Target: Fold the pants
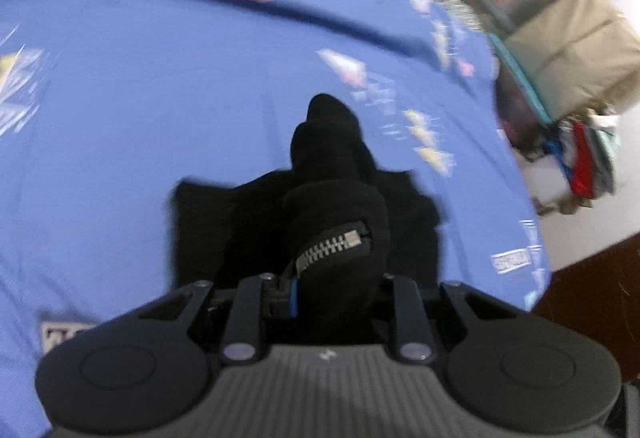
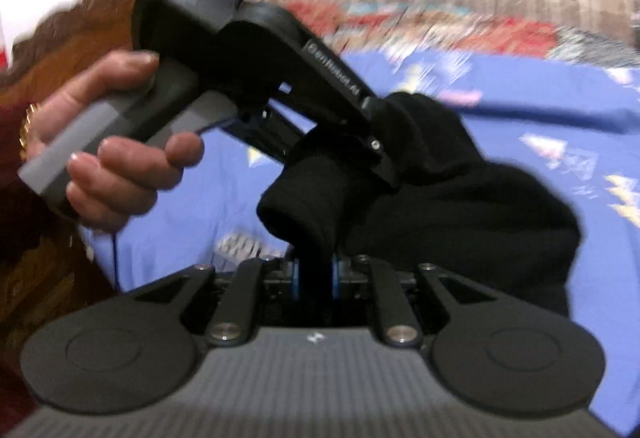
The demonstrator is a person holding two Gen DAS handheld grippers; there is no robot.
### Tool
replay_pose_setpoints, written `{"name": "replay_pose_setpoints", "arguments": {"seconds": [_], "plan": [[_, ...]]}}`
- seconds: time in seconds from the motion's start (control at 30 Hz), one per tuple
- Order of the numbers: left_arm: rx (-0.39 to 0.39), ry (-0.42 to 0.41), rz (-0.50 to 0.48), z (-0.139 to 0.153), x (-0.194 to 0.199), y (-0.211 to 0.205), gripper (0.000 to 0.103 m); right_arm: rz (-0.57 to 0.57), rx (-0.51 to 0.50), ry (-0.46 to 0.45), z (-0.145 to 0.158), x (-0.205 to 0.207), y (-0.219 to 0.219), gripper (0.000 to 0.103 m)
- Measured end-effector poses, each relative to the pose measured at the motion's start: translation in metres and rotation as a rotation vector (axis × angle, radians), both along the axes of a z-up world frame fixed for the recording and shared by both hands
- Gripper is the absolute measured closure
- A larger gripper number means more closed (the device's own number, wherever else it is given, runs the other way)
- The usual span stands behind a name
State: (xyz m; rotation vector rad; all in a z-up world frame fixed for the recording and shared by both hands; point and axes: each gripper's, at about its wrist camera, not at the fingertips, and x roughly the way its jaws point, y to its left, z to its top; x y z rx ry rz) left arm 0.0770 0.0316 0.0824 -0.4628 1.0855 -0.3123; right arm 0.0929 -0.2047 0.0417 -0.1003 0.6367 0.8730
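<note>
You clamp both the left gripper (image 1: pixel 320 302) and the right gripper (image 2: pixel 314 274) on bunched black pants (image 1: pixel 340 198), lifted above the near part of the blue bedsheet (image 1: pixel 160 78).

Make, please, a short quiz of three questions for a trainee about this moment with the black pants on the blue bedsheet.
1. True or false: the left tool grips the black pants near a metal zipper.
2. What does the right tool hold? A) a towel B) black pants fabric C) nothing
3. Fill in: the bedsheet under the pants is ____ with printed patterns.

Key: 1 true. 2 B: dark fabric sits pinched between its blue pads. 3 blue.
</note>
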Motion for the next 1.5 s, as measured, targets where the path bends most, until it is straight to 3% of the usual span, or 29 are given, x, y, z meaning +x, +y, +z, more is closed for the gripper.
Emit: {"name": "replay_pose_setpoints", "arguments": {"seconds": [0.07,0.1,0.23,0.33,0.4,0.43,0.57,0.63,0.7,0.73,0.77,0.8,0.9,0.97,1.03,1.13,1.27,1.37,1.5], "plan": [[0.026,0.055,0.021,-0.028,0.004,0.007,0.075,0.044,-0.066,0.08,-0.02,0.01,0.016,0.063],[0.032,0.081,0.038,-0.043,0.006,0.01,0.074,0.068,-0.076,0.117,-0.028,0.015,0.019,0.059],[-0.08,0.086,0.102,-0.065,0.007,0.026,0.068,0.082,-0.008,0.137,-0.016,0.018,0.001,0.057],[-0.076,0.065,0.095,-0.058,0.006,0.023,0.064,0.033,0.091,0.134,0.0,0.018,-0.031,0.057],[-0.047,0.035,0.081,-0.05,-0.002,0.023,0.055,-0.054,0.151,0.12,0.008,0.022,-0.059,0.057],[-0.035,0.015,0.073,-0.044,-0.006,0.02,0.045,-0.111,0.171,0.111,0.01,0.025,-0.072,0.057],[-0.017,-0.048,0.05,-0.024,-0.032,0.015,0.016,-0.316,0.167,0.115,0.011,0.065,-0.104,0.071],[0.011,-0.09,0.047,-0.016,-0.045,0.011,0.018,-0.343,0.184,0.132,0.007,0.087,-0.109,0.072],[0.069,-0.086,0.044,-0.016,-0.053,0.006,0.038,-0.346,0.193,0.174,-0.001,0.112,-0.097,0.079],[0.112,-0.064,0.034,-0.02,-0.058,0.004,0.055,-0.345,0.185,0.202,-0.008,0.128,-0.09,0.082],[0.157,-0.037,0.031,-0.027,-0.061,0.001,0.059,-0.34,0.167,0.239,-0.015,0.131,-0.085,0.084],[0.171,-0.014,0.039,-0.035,-0.064,0.0,0.059,-0.339,0.139,0.291,-0.026,0.148,-0.078,0.084],[0.133,0.005,0.092,-0.051,-0.074,0.009,0.058,-0.346,0.009,0.419,-0.064,0.169,-0.046,0.099],[0.134,0.001,0.109,-0.048,-0.077,0.01,0.055,-0.351,-0.033,0.38,-0.07,0.165,-0.03,0.1],[0.153,-0.016,0.087,-0.036,-0.081,0.012,0.055,-0.338,-0.042,0.339,-0.058,0.157,-0.024,0.097],[0.143,-0.085,0.094,-0.004,-0.08,0.026,0.057,-0.341,0.047,0.253,-0.026,0.131,-0.053,0.093],[0.065,-0.198,0.103,0.037,-0.059,0.037,0.057,-0.333,0.213,0.222,0.001,0.085,-0.098,0.092],[0.038,-0.205,0.039,0.04,-0.023,0.011,0.058,-0.302,0.235,0.228,0.003,0.062,-0.105,0.092],[0.038,-0.148,-0.009,0.009,0.017,-0.026,0.06,-0.24,0.243,0.3,-0.011,0.045,-0.098,0.092]]}}
